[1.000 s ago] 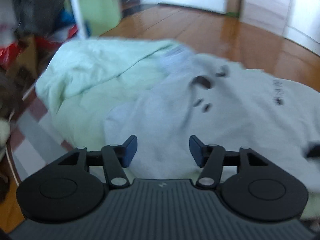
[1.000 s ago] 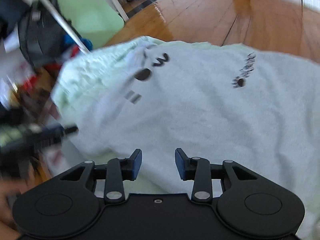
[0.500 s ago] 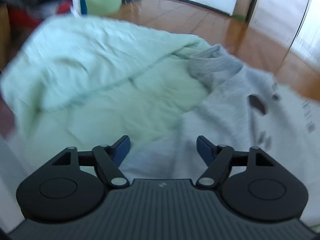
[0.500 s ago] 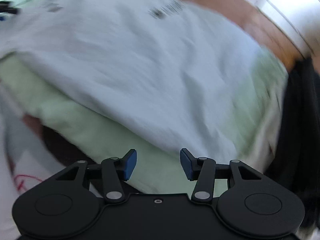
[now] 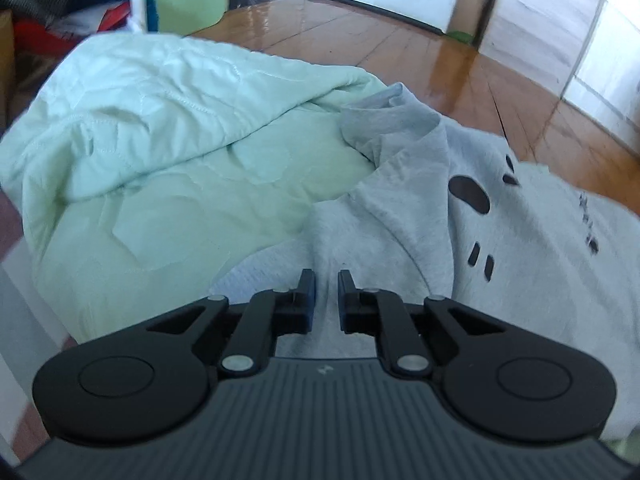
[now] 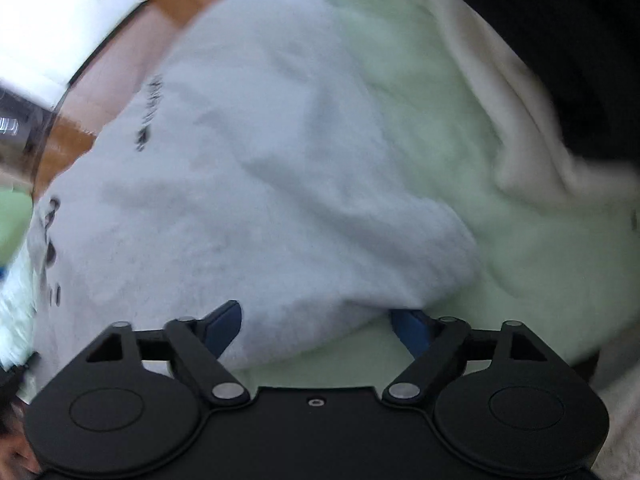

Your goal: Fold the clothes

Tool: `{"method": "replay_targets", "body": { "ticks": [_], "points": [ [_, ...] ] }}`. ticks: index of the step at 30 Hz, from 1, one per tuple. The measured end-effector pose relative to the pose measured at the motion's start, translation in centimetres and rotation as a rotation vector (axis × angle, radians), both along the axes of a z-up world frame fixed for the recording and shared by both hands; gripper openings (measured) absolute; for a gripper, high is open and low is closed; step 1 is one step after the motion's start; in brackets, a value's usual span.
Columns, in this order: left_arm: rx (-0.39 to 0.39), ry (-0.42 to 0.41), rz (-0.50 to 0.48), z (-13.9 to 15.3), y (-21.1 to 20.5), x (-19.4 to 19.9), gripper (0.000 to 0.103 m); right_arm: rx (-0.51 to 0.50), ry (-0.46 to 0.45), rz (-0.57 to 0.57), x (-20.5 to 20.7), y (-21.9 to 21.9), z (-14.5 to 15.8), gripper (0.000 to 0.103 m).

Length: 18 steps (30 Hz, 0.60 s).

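Grey sweatshirt [image 5: 420, 216] spread on green quilt [image 5: 168, 136], fold pinched by left gripper [image 5: 326, 288], hem lying between spread fingers of right gripper [image 6: 316, 318].

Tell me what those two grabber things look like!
Both are matte black plastic. The left gripper has a ribbed dark grey body with a tiny pale mark, two round discs, silver pivot pins and short fingers with blue pads. The right gripper has a smooth black body with a small screw hole, the same discs and pins, and blue-padded fingers. No cables or sleeves show.
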<state>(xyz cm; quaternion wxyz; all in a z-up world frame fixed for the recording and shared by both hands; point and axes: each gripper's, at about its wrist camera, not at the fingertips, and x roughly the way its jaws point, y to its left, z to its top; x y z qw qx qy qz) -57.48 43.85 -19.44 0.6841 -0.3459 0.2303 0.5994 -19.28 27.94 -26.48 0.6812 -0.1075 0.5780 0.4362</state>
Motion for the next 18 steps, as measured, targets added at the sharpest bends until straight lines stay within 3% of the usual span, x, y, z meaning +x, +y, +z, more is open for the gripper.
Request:
{"method": "replay_targets", "body": {
  "ticks": [1,2,4,7,9,12,15,18],
  "points": [
    [-0.003,-0.027,0.013,0.0,0.0,-0.4,0.016,-0.009,-0.07,0.05,-1.0,0.5,0.4,0.083],
    [-0.004,-0.054,0.022,-0.1,0.0,-0.7,0.019,0.002,-0.11,0.073,-1.2,0.4,0.8,0.054],
    [-0.004,-0.087,0.045,-0.1,0.0,-1.4,0.02,0.024,-0.19,0.118,-1.7,0.0,1.8,0.007],
    [-0.002,-0.124,0.096,0.0,-0.2,-2.3,0.02,0.067,-0.306,0.184,-2.5,-0.8,3.5,0.006],
    [0.012,-0.121,0.113,0.5,-0.4,-2.7,0.02,0.17,-0.341,0.209,-2.7,-3.1,6.7,0.006],
    [0.033,-0.089,0.119,0.9,-0.7,-3.1,0.044,0.227,-0.308,0.208,-2.8,-7.4,9.6,0.005],
    [0.016,-0.084,0.11,0.2,-0.5,-3.3,0.047,0.106,-0.325,0.206,-3.7,-8.4,6.6,0.005],
    [-0.034,-0.113,0.072,-1.1,0.1,-3.1,0.058,0.008,-0.32,0.197,-3.6,-7.0,3.6,0.005]
  ]
}}
